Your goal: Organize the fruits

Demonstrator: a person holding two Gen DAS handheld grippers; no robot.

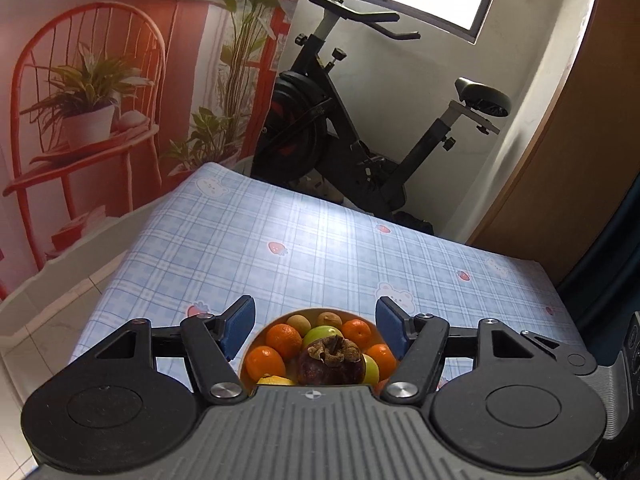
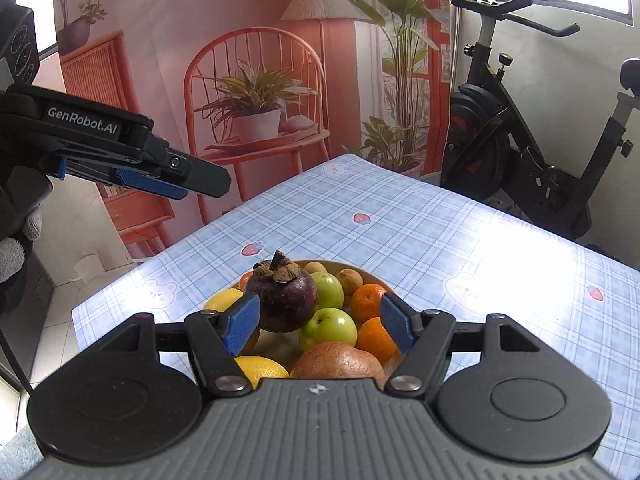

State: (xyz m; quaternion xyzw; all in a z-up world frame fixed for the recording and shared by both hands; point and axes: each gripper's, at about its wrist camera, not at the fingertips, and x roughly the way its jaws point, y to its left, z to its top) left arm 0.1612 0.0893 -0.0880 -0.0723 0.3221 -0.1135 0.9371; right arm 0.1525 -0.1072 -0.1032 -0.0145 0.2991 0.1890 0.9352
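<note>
A bowl (image 2: 378,280) piled with fruit sits on the blue checked tablecloth (image 2: 420,224). A dark purple mangosteen (image 2: 282,298) lies on top, with green apples (image 2: 328,326), oranges (image 2: 368,302), lemons (image 2: 260,370), small brown fruits (image 2: 350,280) and a reddish fruit (image 2: 338,362). My right gripper (image 2: 320,322) is open and empty, hovering just above the pile. My left gripper (image 1: 316,326) is open and empty, above the same bowl (image 1: 304,314) with the mangosteen (image 1: 331,360) below it. The left gripper also shows in the right wrist view (image 2: 168,180), raised at the left.
The table's (image 1: 320,240) far edge meets a printed backdrop (image 1: 100,100) of an orange chair and plants. A black exercise bike (image 1: 360,128) stands behind the table's far corner. A wooden door (image 1: 580,160) is at the right. Tiled floor (image 1: 24,340) lies left.
</note>
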